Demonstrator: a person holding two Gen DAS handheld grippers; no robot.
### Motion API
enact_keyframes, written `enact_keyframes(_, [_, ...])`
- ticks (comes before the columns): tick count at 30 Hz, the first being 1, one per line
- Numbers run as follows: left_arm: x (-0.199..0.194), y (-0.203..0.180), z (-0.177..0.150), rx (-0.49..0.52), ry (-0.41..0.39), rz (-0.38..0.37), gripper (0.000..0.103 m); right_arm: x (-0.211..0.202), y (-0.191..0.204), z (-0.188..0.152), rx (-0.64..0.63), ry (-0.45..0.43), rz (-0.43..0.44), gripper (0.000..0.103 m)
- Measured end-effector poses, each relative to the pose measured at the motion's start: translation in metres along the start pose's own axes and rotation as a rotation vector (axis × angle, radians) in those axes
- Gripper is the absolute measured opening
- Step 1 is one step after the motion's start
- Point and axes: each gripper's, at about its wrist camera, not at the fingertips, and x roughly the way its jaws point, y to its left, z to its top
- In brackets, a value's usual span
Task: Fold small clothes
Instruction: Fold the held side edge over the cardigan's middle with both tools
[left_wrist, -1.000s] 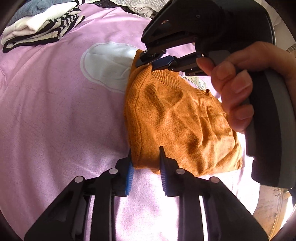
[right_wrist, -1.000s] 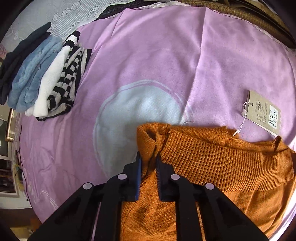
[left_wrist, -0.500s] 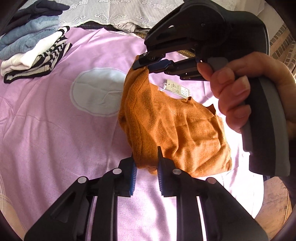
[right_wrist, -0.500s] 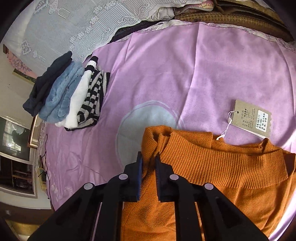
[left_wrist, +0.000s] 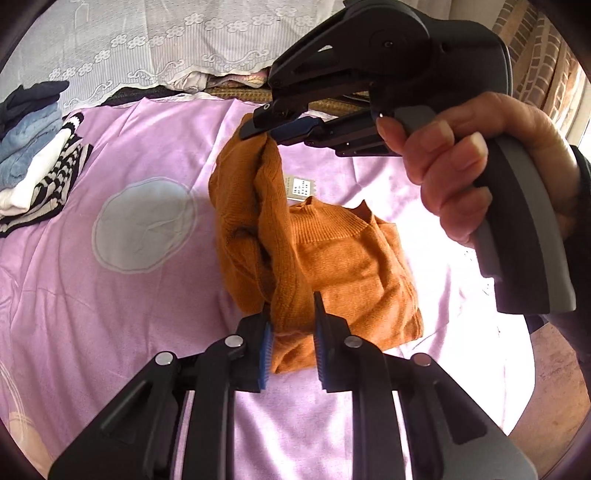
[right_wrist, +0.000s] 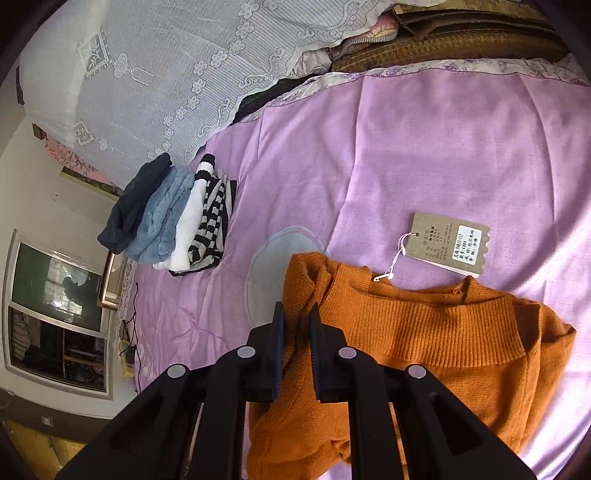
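An orange knit sweater (left_wrist: 343, 258) lies partly on the pink bed sheet (left_wrist: 110, 314), its left side raised off the sheet. My left gripper (left_wrist: 290, 325) is shut on the sweater's near lower corner. My right gripper (left_wrist: 264, 134), held by a hand (left_wrist: 476, 162), is shut on the sweater's upper corner and holds it in the air. In the right wrist view the right gripper (right_wrist: 295, 325) pinches the orange sweater (right_wrist: 424, 332) beside its ribbed collar. A brown paper tag (right_wrist: 448, 247) on a string lies on the sheet above the collar.
A stack of folded clothes (right_wrist: 173, 218), dark blue, light blue, white and striped, sits at the sheet's far left, also the folded stack (left_wrist: 33, 162) in the left wrist view. A lace cloth (right_wrist: 166, 74) covers the headboard side. A pale round print (left_wrist: 144, 225) marks the sheet.
Both grippers have risen with the sweater's left edge, which now hangs as a raised fold over the rest of the sweater. More of the room and lace cloth has come into view.
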Motion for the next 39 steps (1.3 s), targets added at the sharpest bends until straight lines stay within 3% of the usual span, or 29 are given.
enact_keyframes(13, [0.028, -0.074, 0.011, 0.136, 0.039, -0.024, 0.018, -0.062, -0.089, -0.009, 0.108, -0.065, 0.059, 0.012])
enact_keyframes(24, [0.056, -0.128, 0.005, 0.259, 0.101, -0.041, 0.016, -0.082, -0.152, -0.028, 0.203, -0.086, 0.095, 0.011])
enact_keyframes(39, [0.090, -0.154, -0.013, 0.325, 0.192, -0.049, 0.015, -0.086, -0.221, -0.062, 0.342, -0.109, 0.112, 0.010])
